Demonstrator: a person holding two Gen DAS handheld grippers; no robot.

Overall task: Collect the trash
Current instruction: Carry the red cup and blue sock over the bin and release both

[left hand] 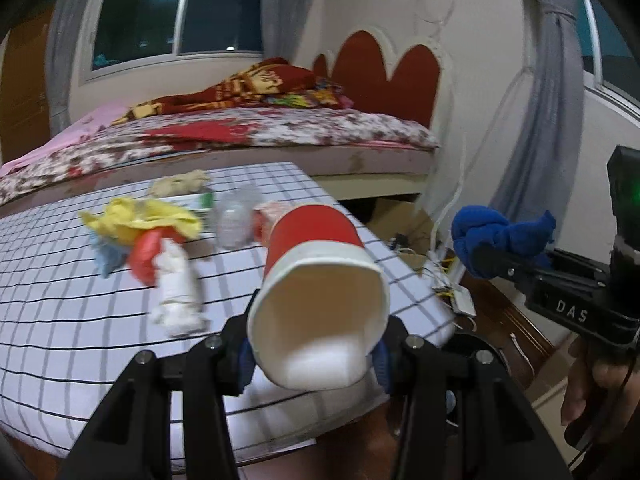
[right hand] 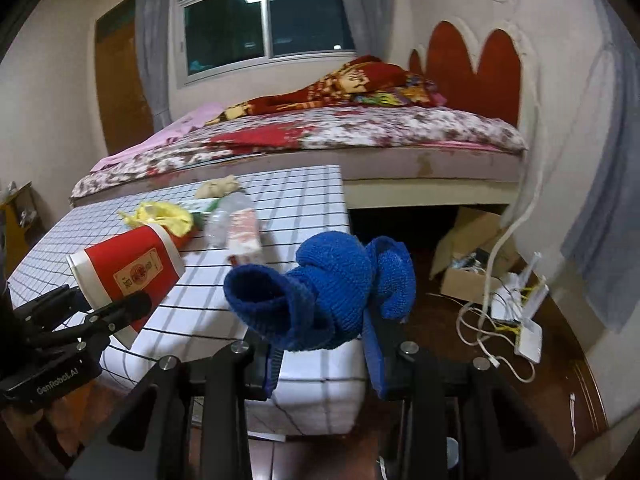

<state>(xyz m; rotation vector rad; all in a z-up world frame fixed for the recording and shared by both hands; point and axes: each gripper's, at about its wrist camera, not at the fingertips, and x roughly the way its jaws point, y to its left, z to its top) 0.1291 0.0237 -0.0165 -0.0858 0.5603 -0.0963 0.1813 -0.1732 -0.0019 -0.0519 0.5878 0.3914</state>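
My left gripper (left hand: 316,356) is shut on a red paper cup (left hand: 320,280) with a white rim, held tilted above the checked table (left hand: 60,320), mouth toward the camera. The cup also shows in the right wrist view (right hand: 128,272). My right gripper (right hand: 320,364) is shut on a knotted blue cloth (right hand: 324,292), held off the table's right edge; the cloth shows in the left wrist view (left hand: 500,236) too. On the table lie a white crumpled wrapper (left hand: 176,292), a yellow cloth (left hand: 144,220), a clear plastic bottle (left hand: 236,220) and a small pink carton (right hand: 244,236).
A bed (right hand: 360,136) with floral sheets stands behind the table. On the floor to the right lie a cardboard box (right hand: 468,248), white cables and a router (right hand: 524,320). A beige crumpled lump (left hand: 180,184) sits at the table's far edge.
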